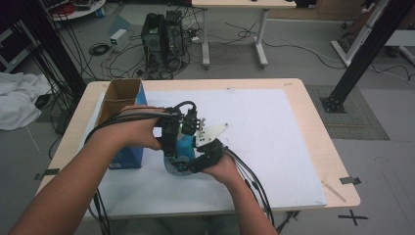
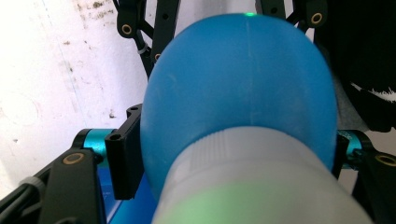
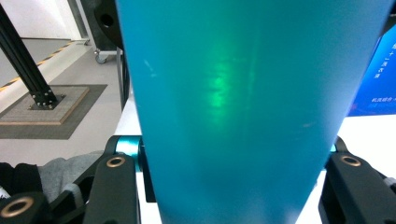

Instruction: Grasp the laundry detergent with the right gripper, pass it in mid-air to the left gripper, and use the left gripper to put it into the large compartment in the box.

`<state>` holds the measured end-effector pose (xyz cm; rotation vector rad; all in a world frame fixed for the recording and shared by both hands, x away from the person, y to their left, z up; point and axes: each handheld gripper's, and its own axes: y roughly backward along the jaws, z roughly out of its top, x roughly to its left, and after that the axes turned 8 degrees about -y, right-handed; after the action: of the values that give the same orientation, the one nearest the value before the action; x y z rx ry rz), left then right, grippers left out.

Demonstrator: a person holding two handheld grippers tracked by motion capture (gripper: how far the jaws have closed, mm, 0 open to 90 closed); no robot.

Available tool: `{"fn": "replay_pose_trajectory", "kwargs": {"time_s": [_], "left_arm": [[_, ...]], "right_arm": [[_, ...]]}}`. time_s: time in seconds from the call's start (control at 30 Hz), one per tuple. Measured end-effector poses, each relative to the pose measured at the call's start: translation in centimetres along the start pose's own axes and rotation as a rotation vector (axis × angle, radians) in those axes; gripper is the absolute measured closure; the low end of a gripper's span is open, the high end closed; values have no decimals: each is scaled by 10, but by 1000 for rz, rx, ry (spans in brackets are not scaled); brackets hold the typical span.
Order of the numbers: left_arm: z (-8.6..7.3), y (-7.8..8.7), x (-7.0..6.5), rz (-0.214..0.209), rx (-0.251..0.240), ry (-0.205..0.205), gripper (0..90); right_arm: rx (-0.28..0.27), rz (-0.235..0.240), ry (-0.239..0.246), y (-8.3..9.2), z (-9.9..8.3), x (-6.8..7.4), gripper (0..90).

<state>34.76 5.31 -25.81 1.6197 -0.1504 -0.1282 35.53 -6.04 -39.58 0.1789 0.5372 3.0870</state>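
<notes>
Right gripper view: bottle (image 3: 252, 107) between fingers (image 3: 114, 186)

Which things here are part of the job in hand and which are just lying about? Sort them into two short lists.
In the job:
- blue bottle, with its white cap
- left gripper, jaws around the bottle's cap end
- right gripper, shut on the bottle's body

Lying about:
- open cardboard box on the table's left
- white mat
- computer tower on the floor
</notes>
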Motion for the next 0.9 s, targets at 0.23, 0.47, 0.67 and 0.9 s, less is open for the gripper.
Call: {"fn": "replay_pose_trajectory", "kwargs": {"time_s": [0.23, 0.47, 0.67, 0.9], "left_arm": [[1, 1, -1, 0, 1, -4, 325], [1, 1, -2, -3, 3, -6, 349], [1, 2, -2, -3, 8, -4, 367], [-1, 3, 0, -5, -8, -10, 376]], "right_arm": [[2, 2, -10, 0, 0, 0, 444], [-5, -12, -11, -2, 0, 1, 444], [-6, -1, 7, -2, 0, -1, 444], [-10, -4, -2, -2, 1, 0, 445]]}}
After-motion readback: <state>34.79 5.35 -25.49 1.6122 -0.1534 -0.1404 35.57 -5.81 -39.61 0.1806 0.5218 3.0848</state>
